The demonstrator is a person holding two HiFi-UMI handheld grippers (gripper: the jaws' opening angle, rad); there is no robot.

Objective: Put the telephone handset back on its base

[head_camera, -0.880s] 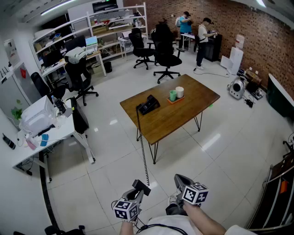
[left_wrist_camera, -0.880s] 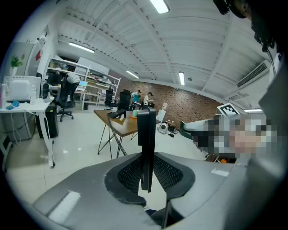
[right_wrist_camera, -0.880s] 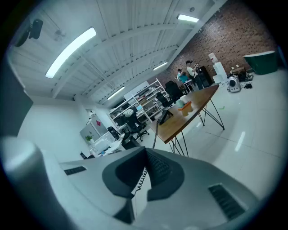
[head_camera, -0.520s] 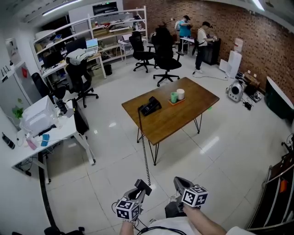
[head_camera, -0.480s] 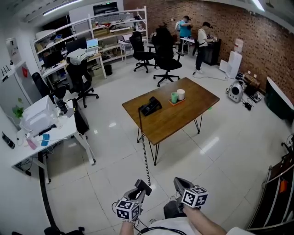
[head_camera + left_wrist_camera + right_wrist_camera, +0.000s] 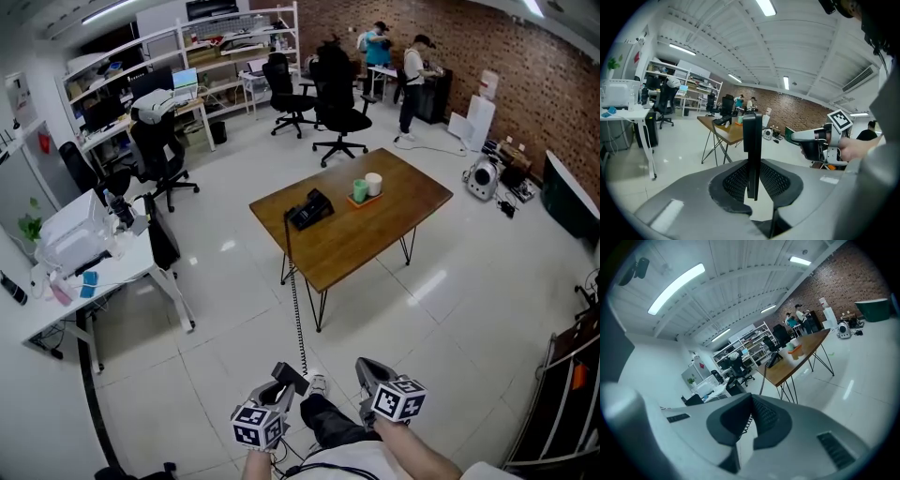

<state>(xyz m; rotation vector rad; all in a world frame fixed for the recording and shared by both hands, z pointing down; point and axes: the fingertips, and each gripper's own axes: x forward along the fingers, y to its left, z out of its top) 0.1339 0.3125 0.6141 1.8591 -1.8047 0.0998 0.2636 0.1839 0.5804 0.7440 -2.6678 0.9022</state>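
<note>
- The left gripper (image 6: 752,163) is clenched on the handset (image 6: 752,133). The black bar stands upright between its 2 pads, and its upper end rises above them.
- In the head view the left gripper (image 6: 282,386) sits at the bottom edge, low over the white floor (image 6: 225,347), with the handset (image 6: 290,377) sticking out ahead of it.
- The right gripper (image 6: 750,401) is closed with its tips meeting and grasps nothing. Only the floor and the cord (image 6: 762,380) show past its pads.
- In the head view the right gripper (image 6: 368,368) is just beside the left one, on the right, and both point toward the table (image 6: 375,239).
- The base (image 6: 309,210) rests on the table near its left corner, well apart from the handset.
- The cord (image 6: 296,309) drops over the table edge by the base and runs across the floor to the handset.
- A green cup (image 6: 359,190) and a white cup (image 6: 374,184) stand side by side on an orange tray (image 6: 360,201), to the right of the base.
- 2 people (image 6: 412,80) stand by the brick wall far behind the table.
</note>
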